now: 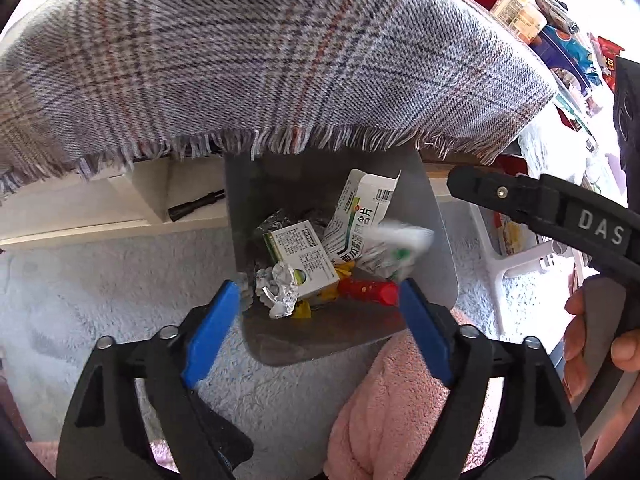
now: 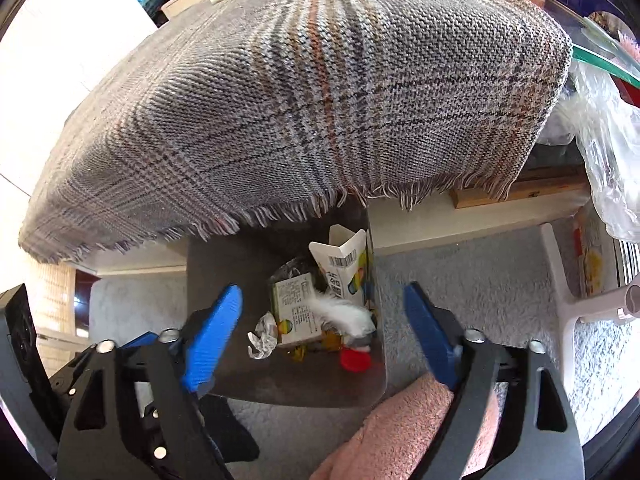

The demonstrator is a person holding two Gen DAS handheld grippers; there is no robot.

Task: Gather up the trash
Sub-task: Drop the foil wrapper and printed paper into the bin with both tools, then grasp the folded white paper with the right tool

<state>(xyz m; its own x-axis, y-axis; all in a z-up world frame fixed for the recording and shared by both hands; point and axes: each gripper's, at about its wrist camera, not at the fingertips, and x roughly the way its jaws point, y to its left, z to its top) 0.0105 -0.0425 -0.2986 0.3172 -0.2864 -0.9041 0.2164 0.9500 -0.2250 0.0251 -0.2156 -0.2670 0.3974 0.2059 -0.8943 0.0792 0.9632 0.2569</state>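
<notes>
A fringed plaid cloth [image 1: 248, 52] drapes over the table edge ahead of me, above pale shaggy carpet [image 1: 80, 288]. A pink fuzzy fabric [image 2: 404, 428] lies at my feet; packaged goods [image 1: 516, 8] and a white plastic stool [image 2: 568, 280] crowd my right.

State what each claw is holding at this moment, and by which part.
Nothing is held. The left claw and right claw are both open above the trash bin; a blurred white scrap lies between the right fingers, ungripped.

Grey plaid cloth [image 1: 260, 52] (orange stripes), grey bin [image 1: 440, 240], pink towel [image 1: 396, 400].
</notes>
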